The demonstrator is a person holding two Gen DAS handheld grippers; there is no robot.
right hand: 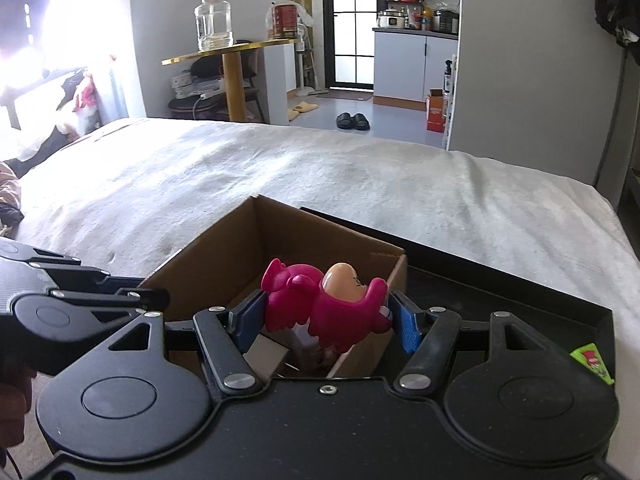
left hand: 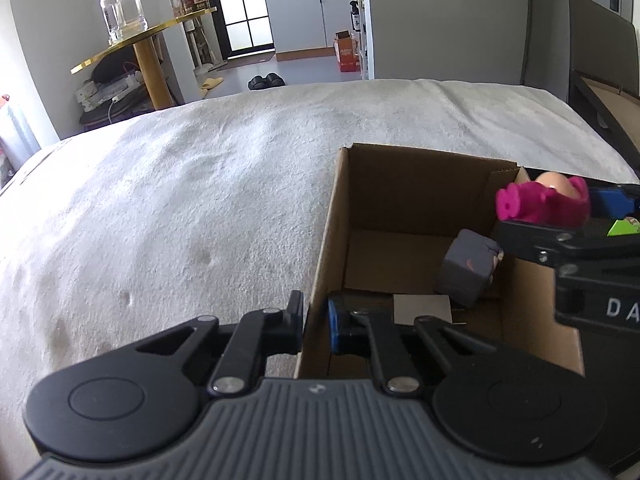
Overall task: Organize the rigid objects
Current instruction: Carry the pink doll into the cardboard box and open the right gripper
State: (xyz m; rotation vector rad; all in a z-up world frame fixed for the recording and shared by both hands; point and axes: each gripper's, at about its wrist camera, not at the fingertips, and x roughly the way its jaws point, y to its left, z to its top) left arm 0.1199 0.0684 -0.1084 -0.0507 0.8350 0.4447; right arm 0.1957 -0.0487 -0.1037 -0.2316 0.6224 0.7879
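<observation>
An open cardboard box stands on the white bedspread; it also shows in the right wrist view. My left gripper is shut on the box's left wall, one finger outside and one inside. My right gripper is shut on a magenta toy figure with a beige egg-shaped head, held over the box opening; the toy also shows in the left wrist view. A grey cube and a flat grey card lie inside the box.
A black tray lies right of the box with a green packet on it. The bedspread stretches ahead and to the left. A gold-edged side table with a glass jar stands beyond the bed.
</observation>
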